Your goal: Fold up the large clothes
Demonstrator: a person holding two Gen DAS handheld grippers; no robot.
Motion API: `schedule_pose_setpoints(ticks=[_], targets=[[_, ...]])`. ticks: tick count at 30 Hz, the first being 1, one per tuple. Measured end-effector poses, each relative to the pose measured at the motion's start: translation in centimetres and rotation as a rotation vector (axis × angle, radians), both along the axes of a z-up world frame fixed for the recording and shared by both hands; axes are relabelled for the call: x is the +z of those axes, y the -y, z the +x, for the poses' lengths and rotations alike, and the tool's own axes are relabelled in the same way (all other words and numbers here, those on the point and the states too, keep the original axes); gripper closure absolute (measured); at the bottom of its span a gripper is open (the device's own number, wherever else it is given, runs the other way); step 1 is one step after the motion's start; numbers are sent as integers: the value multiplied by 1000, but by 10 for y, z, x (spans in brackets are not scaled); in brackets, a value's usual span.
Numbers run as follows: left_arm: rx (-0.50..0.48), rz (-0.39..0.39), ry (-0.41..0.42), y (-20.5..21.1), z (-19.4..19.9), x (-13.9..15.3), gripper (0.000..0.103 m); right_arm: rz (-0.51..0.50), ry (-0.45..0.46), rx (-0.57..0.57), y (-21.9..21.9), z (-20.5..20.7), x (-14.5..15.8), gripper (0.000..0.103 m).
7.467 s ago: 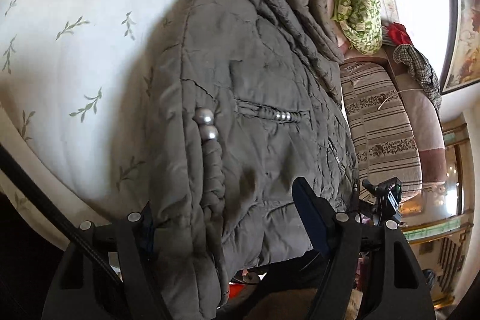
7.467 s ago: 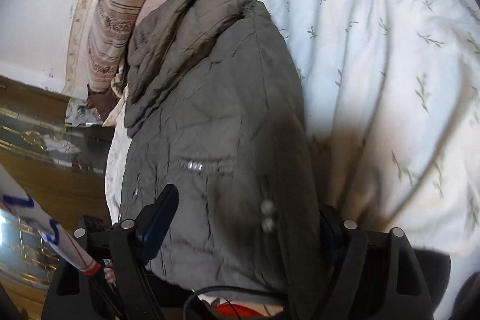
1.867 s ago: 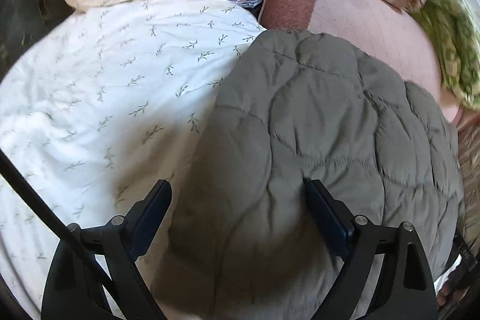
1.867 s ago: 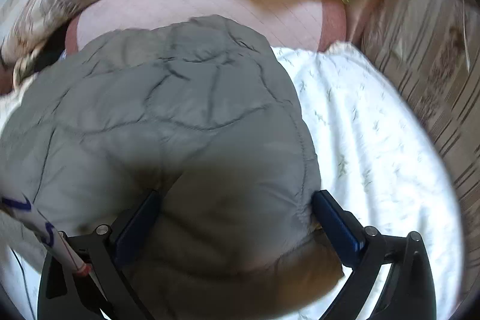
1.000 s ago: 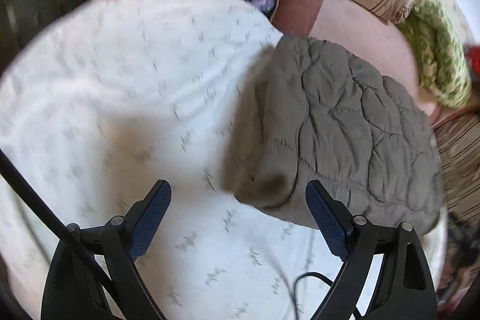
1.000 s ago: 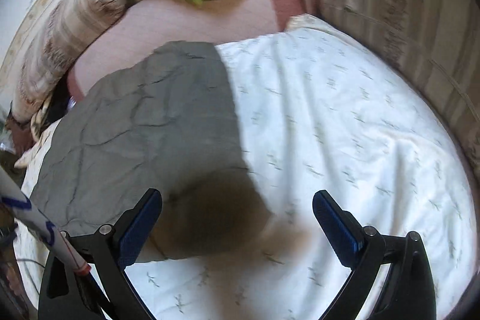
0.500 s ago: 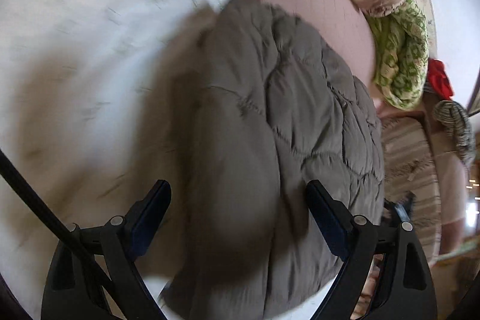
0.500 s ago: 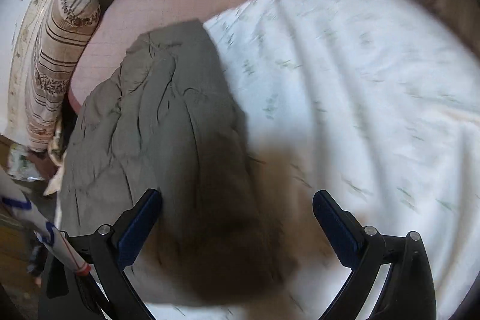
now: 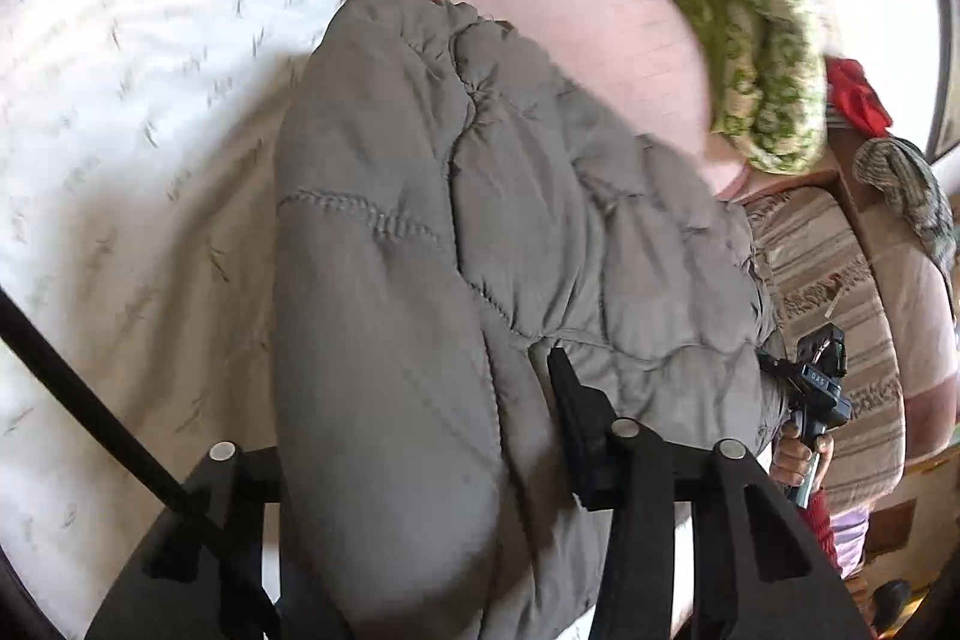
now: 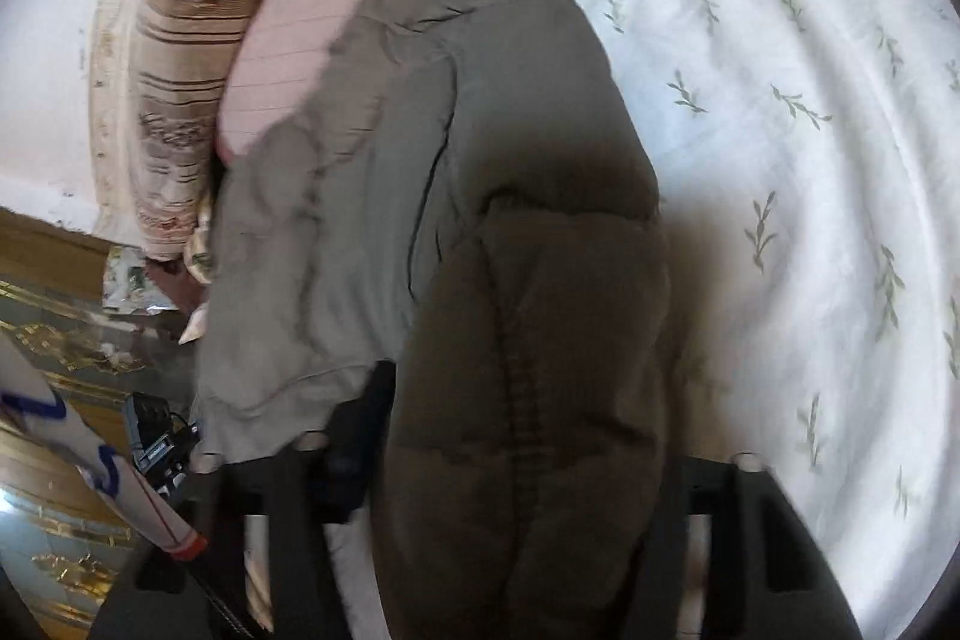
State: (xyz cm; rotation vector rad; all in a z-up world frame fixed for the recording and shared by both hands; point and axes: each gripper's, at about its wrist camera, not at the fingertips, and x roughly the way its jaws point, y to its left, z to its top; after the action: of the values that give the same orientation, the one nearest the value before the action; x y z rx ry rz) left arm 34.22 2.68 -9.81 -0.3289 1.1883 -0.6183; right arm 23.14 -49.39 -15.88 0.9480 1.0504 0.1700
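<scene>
Left wrist view: left gripper (image 9: 414, 436) closed on a thick fold of the grey-green quilted padded jacket (image 9: 480, 232), which lies bunched on the white leaf-print bedsheet (image 9: 120, 160), far end against the pink headboard cushion (image 9: 576, 10). Green patterned cloth (image 9: 762, 82) beyond. Right wrist view: right gripper (image 10: 528, 460) clamped on the jacket's (image 10: 456, 172) near edge; sheet (image 10: 810, 130) to the right, striped beige pillow (image 10: 174, 100) left.
</scene>
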Motion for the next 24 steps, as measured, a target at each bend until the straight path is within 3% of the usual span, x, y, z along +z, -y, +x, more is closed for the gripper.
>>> schedule_pose_setpoints(ticks=[3, 6, 7, 8, 9, 10, 11, 13, 19, 24], targets=[[9, 40, -7, -5, -8, 6, 58, 20, 60, 13, -3, -16, 23, 53], [44, 141, -48, 1, -5, -21, 39, -22, 52, 34, -12, -22, 19, 51], [71, 159, -62, 2, -3, -32, 29, -37, 32, 29, -13, -21, 13, 47], [97, 150, -73, 0, 0, -39, 22, -49, 3, 15, -13, -20, 3, 35], [116, 133, -85, -2, 1, -42, 22, -57, -21, -3, -12, -19, -8, 19], [135, 110, -103, -5, 2, -43, 22, -62, -40, -40, -10, -17, -16, 13], [160, 93, -117, -9, 0, -41, 22, -52, -58, -82, -7, -18, -21, 7], [188, 105, -85, -15, -10, -29, 22, -32, -79, -147, -3, -19, -17, 7], [211, 219, 105, -41, -59, 25, 22, -361, -7, -202, -8, -46, 62, 7], [236, 313, 136, -43, -85, 23, 22, -594, 24, -152, -44, -90, 104, 9]])
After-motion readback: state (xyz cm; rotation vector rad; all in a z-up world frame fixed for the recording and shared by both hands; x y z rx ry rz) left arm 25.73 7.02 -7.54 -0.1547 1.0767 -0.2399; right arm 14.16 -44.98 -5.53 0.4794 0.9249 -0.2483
